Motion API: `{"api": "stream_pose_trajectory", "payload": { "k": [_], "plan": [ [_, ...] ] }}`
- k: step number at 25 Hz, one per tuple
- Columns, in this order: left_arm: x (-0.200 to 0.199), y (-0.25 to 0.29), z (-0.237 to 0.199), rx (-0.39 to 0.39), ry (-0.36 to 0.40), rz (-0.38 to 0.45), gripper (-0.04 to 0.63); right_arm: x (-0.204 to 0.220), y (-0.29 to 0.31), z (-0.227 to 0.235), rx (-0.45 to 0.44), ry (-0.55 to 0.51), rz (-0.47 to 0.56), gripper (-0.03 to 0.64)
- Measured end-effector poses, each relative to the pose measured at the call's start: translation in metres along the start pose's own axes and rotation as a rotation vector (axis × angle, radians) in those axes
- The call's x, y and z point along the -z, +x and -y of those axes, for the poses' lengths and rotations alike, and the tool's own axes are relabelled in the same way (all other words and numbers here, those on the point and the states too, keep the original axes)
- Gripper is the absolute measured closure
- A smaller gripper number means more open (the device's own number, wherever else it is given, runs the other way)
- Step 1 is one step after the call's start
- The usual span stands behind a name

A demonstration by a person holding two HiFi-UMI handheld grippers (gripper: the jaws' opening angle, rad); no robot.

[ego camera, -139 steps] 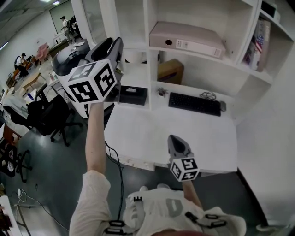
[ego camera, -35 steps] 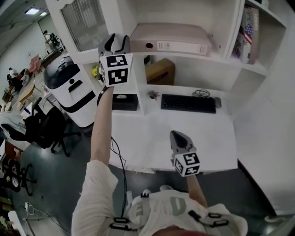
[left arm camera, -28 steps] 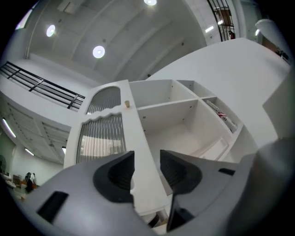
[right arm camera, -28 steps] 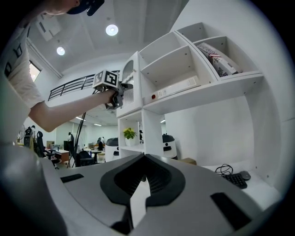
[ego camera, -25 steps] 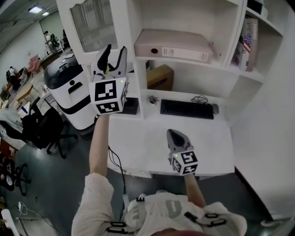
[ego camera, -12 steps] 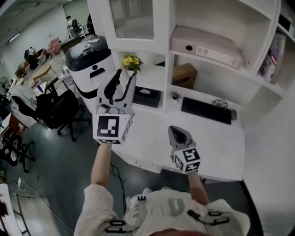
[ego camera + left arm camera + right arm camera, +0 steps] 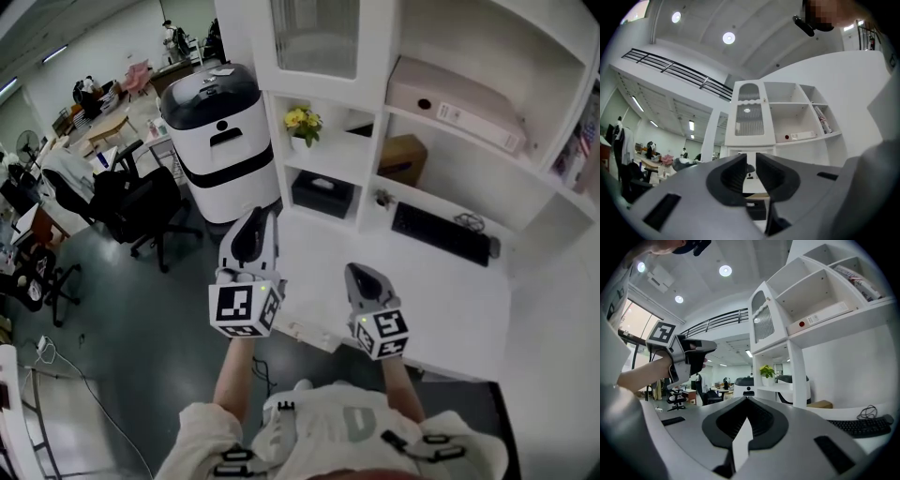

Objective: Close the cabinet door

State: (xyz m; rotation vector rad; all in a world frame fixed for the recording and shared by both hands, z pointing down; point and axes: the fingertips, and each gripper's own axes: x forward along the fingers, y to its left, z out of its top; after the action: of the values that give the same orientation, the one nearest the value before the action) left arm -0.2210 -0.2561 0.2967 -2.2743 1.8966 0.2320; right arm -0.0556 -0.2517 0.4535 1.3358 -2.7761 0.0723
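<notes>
**While the left gripper (image 7: 255, 220) is narrowing its jaws, the cabinet door (image 7: 315, 36) is sitting flush high above it**

As the head view is looking steeply down, the ribbed-glass cabinet door is showing at the top left of the white shelf unit (image 7: 373, 103). Its long axis is standing upright. It is appearing to lie flat in its frame, so I am judging the closing as done or very nearly so. Both grippers are hovering low over the near edge of the white desk (image 7: 441, 300), well apart from the door, which is lying up and ahead of them. The left gripper is standing closer to the door's column. The right gripper (image 7: 361, 274) is sitting further toward the keyboard (image 7: 441, 234) side. Any last push would therefore be falling to the left hand.

In the left gripper view, the jaws are pointing at the shelf unit, and the door (image 7: 750, 115) is rising straight above the gap between them. The pads are drawing together with only a thin slit left, and nothing is lying in it.

In the right gripper view, the jaws are pressing together and gripping nothing. The door (image 7: 764, 322) is standing above them and a little to the right, over the yellow-flowered plant (image 7: 766, 370). The left gripper (image 7: 711, 347) is showing at the left, well short of the door.
</notes>
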Motion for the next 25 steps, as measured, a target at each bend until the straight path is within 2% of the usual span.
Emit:
{"api": "stream_pose_trajectory", "payload": {
  "k": [4, 6, 10, 13, 15, 25],
  "plan": [
    [0.036, -0.025, -0.002, -0.076, -0.013, -0.047, 0.584, 0.006, 0.002, -0.007, -0.007, -0.006, -0.013, 0.612],
    [0.056, -0.036, -0.001, -0.104, -0.043, -0.08, 0.588, 0.007, 0.001, -0.011, -0.012, -0.013, -0.016, 0.612],
    [0.099, -0.062, -0.006, -0.163, -0.154, -0.152, 0.589, 0.012, -0.002, -0.013, -0.013, 0.017, -0.013, 0.612],
    [0.122, -0.077, -0.012, -0.202, -0.158, -0.198, 0.589, 0.013, -0.004, -0.013, -0.016, 0.025, -0.014, 0.612],
    [0.128, -0.082, -0.012, -0.204, -0.136, -0.209, 0.589, 0.016, -0.006, -0.011, -0.003, 0.023, -0.031, 0.613],
    [0.134, -0.085, 0.001, -0.161, -0.142, -0.219, 0.591, 0.013, -0.007, -0.011, -0.028, 0.02, -0.022, 0.612]
  ]
}}
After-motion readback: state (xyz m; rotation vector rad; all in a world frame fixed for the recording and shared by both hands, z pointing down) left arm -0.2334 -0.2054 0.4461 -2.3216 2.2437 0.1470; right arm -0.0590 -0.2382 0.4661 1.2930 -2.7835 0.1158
